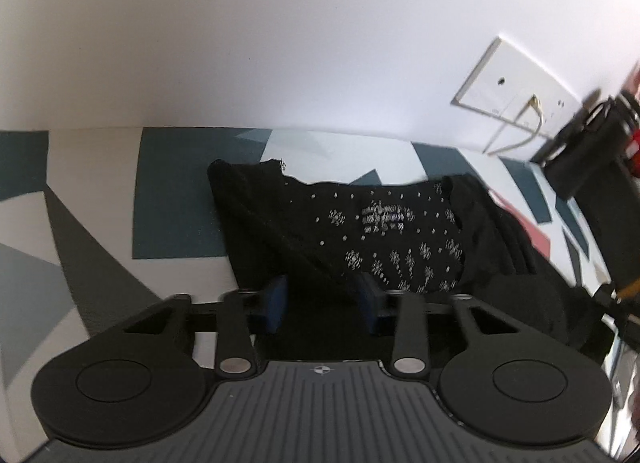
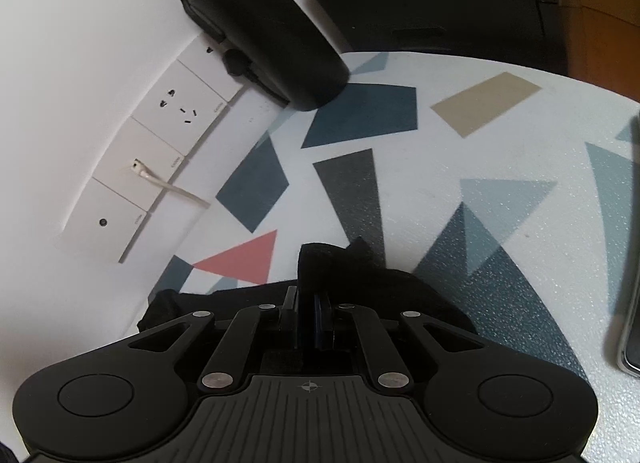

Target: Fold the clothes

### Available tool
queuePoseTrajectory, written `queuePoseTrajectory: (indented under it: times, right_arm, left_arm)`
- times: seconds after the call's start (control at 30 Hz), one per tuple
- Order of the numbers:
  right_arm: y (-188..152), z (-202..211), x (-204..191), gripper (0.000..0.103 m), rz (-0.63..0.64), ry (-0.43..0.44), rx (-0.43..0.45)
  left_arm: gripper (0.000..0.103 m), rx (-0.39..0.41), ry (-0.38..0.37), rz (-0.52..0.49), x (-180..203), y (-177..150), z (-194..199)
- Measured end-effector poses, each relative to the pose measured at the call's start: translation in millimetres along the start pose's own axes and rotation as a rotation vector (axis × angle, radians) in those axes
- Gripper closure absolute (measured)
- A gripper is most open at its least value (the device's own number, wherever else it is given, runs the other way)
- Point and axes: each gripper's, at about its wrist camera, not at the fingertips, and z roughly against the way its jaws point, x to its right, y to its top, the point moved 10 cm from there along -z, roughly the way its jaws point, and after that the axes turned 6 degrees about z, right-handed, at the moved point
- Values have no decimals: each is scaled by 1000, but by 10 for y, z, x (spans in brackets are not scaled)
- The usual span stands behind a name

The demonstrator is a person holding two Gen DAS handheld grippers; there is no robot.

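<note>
A capped black bottle [image 2: 260, 19] stands on the patterned desk [image 2: 500, 191], contents unseen. The right gripper [image 2: 310, 315] has its jaws clenched on the black garment [image 1: 384, 231]. The left gripper [image 1: 324, 303] has jaws spread over the cloth.

A home room, likely: a table with a geometric-patterned cover [image 2: 460, 151] stands against a white wall [image 1: 280, 43] bearing household socket plates [image 2: 160, 131], a black flask [image 2: 260, 23] resting beside them.
</note>
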Motion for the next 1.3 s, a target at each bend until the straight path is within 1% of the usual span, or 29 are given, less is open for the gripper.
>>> queuePoseTrajectory:
  times: [0.07,0.13,0.2,0.23,0.3,0.33,0.37,0.4,0.43,0.47,0.5,0.53,0.57,0.63,0.67,0.73,0.77,0.83,0.9,0.97,1.0,1.03,1.07,1.1,1.13,1.17,1.2,1.23,1.3]
  right_arm:
    - [-3,-7,2,97,-1,-1,-3]
    - [3,-8,6,97,-5,2,-2]
    - [33,9,-16,97,3,13,12]
    - [52,24,-45,97,14,24,26]
    - [84,37,-141,96,63,51,47]
    - [92,32,-187,95,89,61,51]
    - [89,7,-221,95,111,62,47]
    - [74,-34,-243,95,133,55,39]
    - [55,-73,-248,95,143,46,30]
    - [35,-113,-248,95,151,37,20]
    - [11,-153,-222,95,144,26,6]
    - [-8,-186,-178,95,124,17,-5]
    - [-30,-211,-142,95,101,20,-16]
    - [-66,-249,-72,94,59,32,-44]
    - [-76,-258,-56,93,50,44,-51]
    - [-81,-260,-41,87,48,63,-58]
    - [-78,-263,-39,81,46,72,-59]
    - [-58,-273,-26,79,40,77,-58]
    - [-43,-294,-13,74,34,76,-59]
    - [-34,-341,-19,73,35,77,-66]
    - [-27,-364,-27,72,38,78,-70]
    - [-19,-387,-35,71,43,78,-73]
    - [-5,-407,-48,69,55,76,-75]
    - [-3,-420,-65,69,65,76,-83]
    - [0,-432,-82,71,75,77,-91]
    - [3,-441,-101,89,86,78,-98]
    - [12,-424,-134,95,96,90,-96]
    - [36,-384,-185,95,98,121,-82]
    - [146,-251,-290,95,114,178,-4]
  left_arm:
    - [99,26,-21,-3,-2,40,73]
    - [99,81,-18,5,-45,138,185]
    - [99,151,-10,66,-226,241,341]
    - [99,167,-1,104,-343,266,376]
    - [99,179,29,155,-554,272,384]
    - [98,176,40,154,-614,241,354]
    - [97,155,48,143,-643,185,305]
    - [91,124,58,129,-663,121,249]
    - [77,113,70,124,-679,76,239]
    - [68,110,82,124,-691,41,251]
    - [49,123,79,124,-682,20,287]
    - [41,137,68,120,-653,3,334]
    - [41,141,61,107,-617,-18,375]
    - [40,125,42,48,-505,-99,456]
    - [39,113,29,-3,-428,-165,501]
    - [35,88,29,-127,-273,-314,558]
    - [35,73,39,-204,-186,-407,565]
    - [35,53,71,-338,-59,-576,534]
    - [35,49,119,-419,-18,-704,485]
    - [40,56,134,-412,-30,-743,447]
    - [49,65,132,-396,-40,-742,441]
    - [60,71,132,-381,-55,-737,440]
    - [69,75,133,-367,-72,-730,442]
    - [92,70,120,-357,-75,-734,438]
    - [96,60,100,-348,-70,-743,431]
    - [96,63,97,-345,-73,-742,462]
    - [96,73,103,-344,-81,-737,511]
    - [96,82,108,-343,-88,-731,560]
    - [96,102,112,-326,-116,-712,656]
